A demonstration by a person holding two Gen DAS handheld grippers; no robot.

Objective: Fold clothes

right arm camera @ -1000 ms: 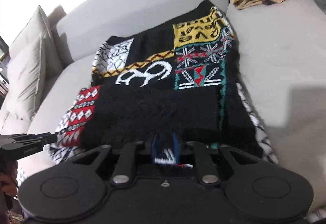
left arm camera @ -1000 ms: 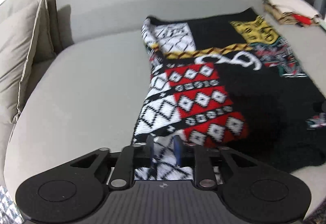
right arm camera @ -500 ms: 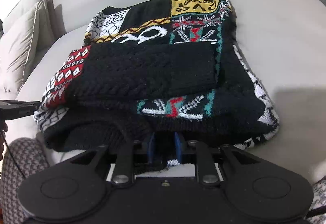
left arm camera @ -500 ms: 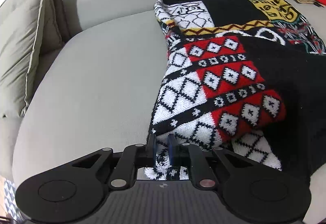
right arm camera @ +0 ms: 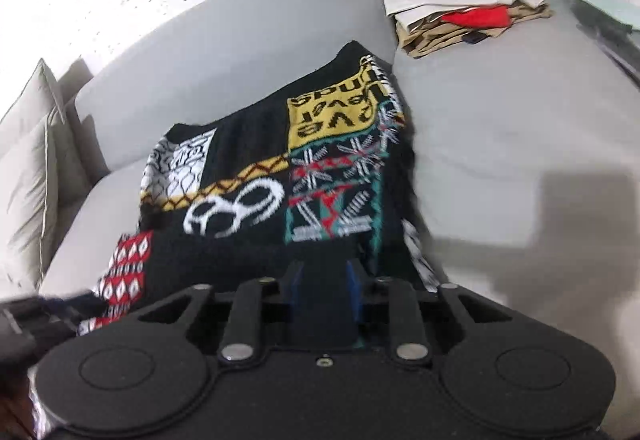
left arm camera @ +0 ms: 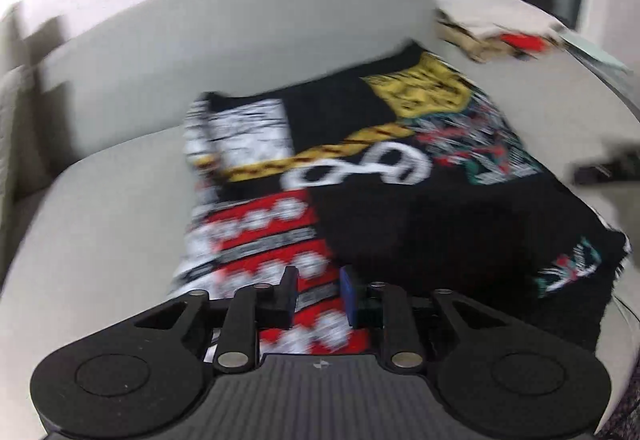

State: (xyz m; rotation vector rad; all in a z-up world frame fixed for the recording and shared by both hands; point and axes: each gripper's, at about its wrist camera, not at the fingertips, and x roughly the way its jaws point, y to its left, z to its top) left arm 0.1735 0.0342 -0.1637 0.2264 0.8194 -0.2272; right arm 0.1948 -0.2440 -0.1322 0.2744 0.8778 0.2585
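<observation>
1 patterned sweater [right arm camera: 256,191], 1 clothes pile [right arm camera: 464,19] – 2 cushions [right arm camera: 28,175], 1 sofa [right arm camera: 520,143], 2 tongs [left arm camera: 316,290]

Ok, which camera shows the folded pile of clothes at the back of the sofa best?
The right wrist view: the folded pile is sharp, its cream, tan and red layers distinct. The left wrist view shows the same pile only as a motion-blurred smear.

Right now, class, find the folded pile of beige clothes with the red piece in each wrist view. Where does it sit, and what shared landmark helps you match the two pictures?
Left wrist view: the beige pile lies blurred at the upper right, on the sofa behind the sweater.
Right wrist view: the same pile sits sharp at the upper right.
Shared landmark: the sweater's yellow patch, just below and left of the pile.
</observation>
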